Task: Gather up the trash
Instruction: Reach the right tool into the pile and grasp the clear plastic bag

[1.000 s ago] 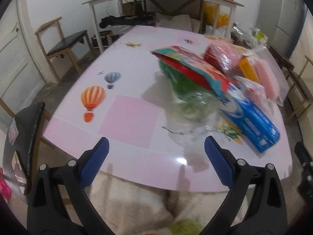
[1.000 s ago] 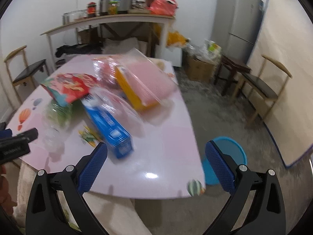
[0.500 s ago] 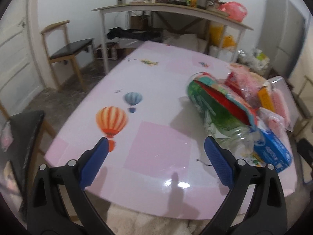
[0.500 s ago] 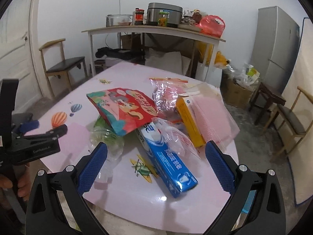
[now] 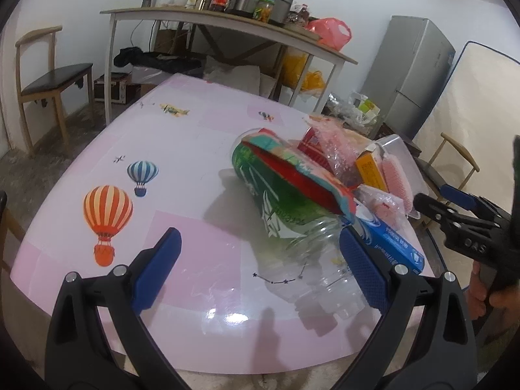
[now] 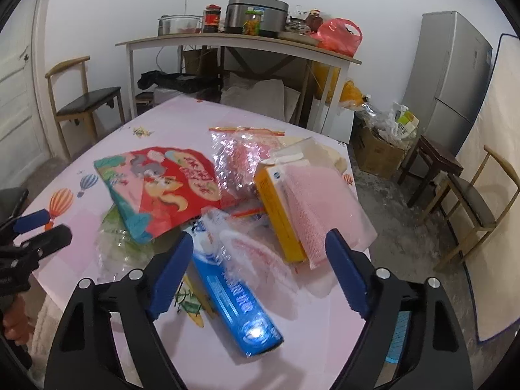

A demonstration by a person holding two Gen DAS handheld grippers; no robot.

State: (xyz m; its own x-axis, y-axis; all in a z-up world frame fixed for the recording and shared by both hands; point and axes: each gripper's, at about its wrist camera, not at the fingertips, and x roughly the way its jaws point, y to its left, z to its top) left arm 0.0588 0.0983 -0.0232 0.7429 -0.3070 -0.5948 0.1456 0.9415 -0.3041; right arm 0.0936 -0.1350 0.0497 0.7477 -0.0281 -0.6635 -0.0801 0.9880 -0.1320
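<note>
A heap of trash lies on the pink table (image 5: 201, 136): a clear plastic bottle with a green label (image 5: 286, 208), a red cartoon packet (image 6: 162, 188) on top of it, a blue box (image 6: 234, 295), a yellow box with a pink pad in clear wrap (image 6: 302, 204), and crinkled clear bags (image 6: 240, 159). My left gripper (image 5: 260, 273) is open and empty, over the near table edge just before the bottle. My right gripper (image 6: 256, 276) is open and empty, above the blue box. The right gripper also shows at the right edge of the left wrist view (image 5: 455, 214).
A blue bin (image 6: 399, 328) stands on the floor beyond the table's right edge, mostly hidden by my right finger. Wooden chairs (image 6: 84, 97) stand left and right (image 6: 477, 201). A cluttered side table (image 6: 234, 39) and a fridge (image 6: 455, 71) stand behind.
Both grippers swung from looking down at the table edge and floor to facing the heap. The right one moved closer over the blue box. Both stayed open.
</note>
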